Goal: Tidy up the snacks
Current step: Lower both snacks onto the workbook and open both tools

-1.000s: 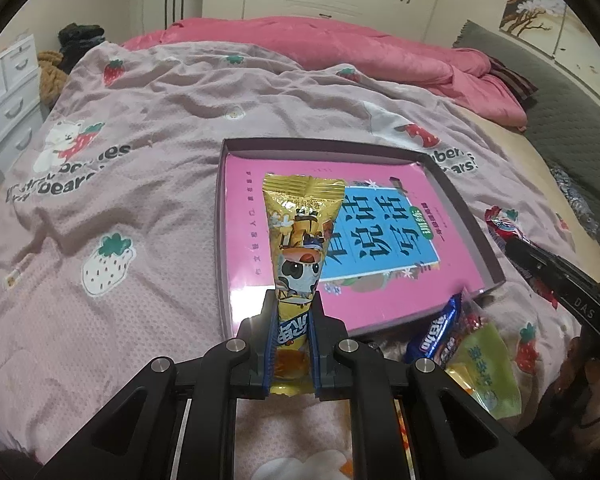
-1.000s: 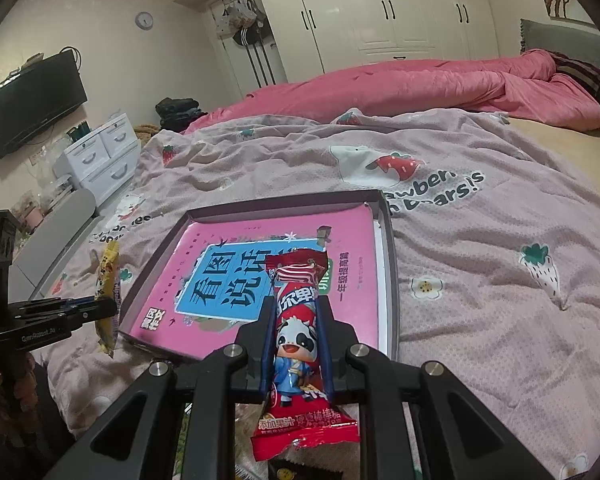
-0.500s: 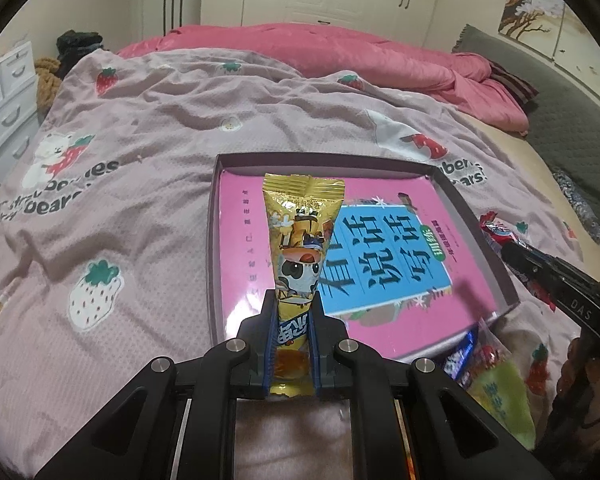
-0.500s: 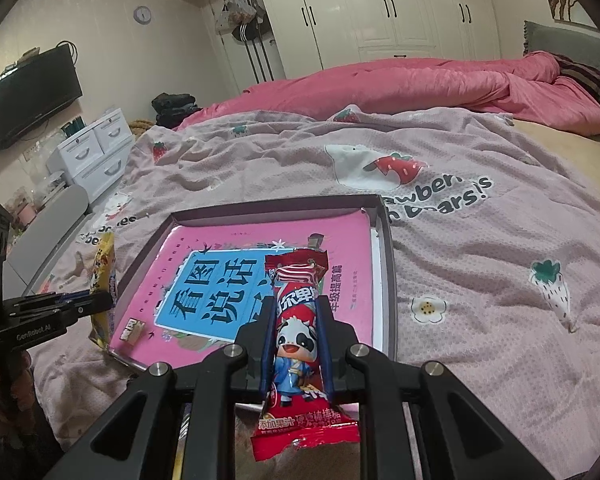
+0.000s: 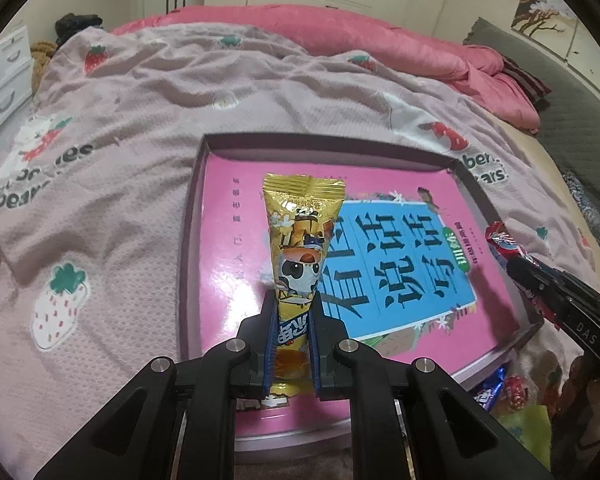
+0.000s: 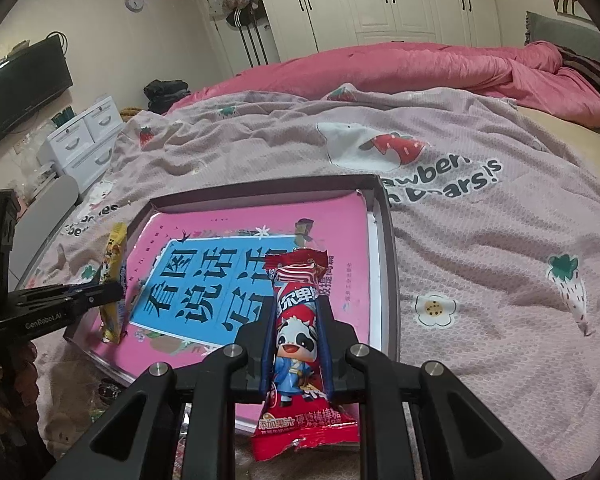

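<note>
Both hands have come down and forward since a moment ago, so the shallow box fills more of each view and the wrappers now hang over it.

The box is a flat rectangle with low dark purple walls, lying on a soft, wrinkled pink blanket printed with strawberries. A glossy pink book cover with a blue panel lines it.

The left gripper is clamped narrowly on a shiny gold snack packet, upright over the near left part of the box. The right gripper is clamped just as tightly on a crinkly red snack packet with a cartoon cow, over the near right part.
</note>
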The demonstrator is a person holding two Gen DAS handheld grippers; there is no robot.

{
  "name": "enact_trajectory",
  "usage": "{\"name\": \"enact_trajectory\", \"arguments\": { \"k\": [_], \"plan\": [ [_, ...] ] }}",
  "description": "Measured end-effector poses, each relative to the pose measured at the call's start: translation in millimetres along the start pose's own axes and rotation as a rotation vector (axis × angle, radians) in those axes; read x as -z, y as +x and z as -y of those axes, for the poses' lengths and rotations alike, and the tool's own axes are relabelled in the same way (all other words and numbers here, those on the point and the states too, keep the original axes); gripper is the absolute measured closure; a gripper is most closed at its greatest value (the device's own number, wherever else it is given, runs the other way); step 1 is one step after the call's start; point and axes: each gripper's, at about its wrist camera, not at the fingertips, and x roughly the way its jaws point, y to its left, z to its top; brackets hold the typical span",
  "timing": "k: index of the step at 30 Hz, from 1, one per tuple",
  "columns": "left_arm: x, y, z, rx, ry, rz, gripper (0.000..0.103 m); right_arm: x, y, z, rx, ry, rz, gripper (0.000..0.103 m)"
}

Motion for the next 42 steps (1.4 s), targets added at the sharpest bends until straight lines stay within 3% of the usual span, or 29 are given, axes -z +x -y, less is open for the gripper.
{"name": "enact_trajectory", "arguments": {
  "k": [21, 28, 42],
  "plan": [
    [-0.1, -4.0, 3.3, 0.013, 0.022, 0.000, 0.084, 1.5, -0.6, 4.0, 0.021, 0.009, -0.016, 0.083],
    [-1.9, -7.2, 3.7, 0.025, 0.027, -0.002, 0.068, 11.3, -26.7, 2.2, 0.064, -0.051, -0.016, 0.083],
    [6.5, -24.9, 7.2, 0.029, 0.049, 0.003, 0.057, 34.6, -56.0, 15.4, 0.063, 0.038, -0.041, 0.083]
  ]
}}
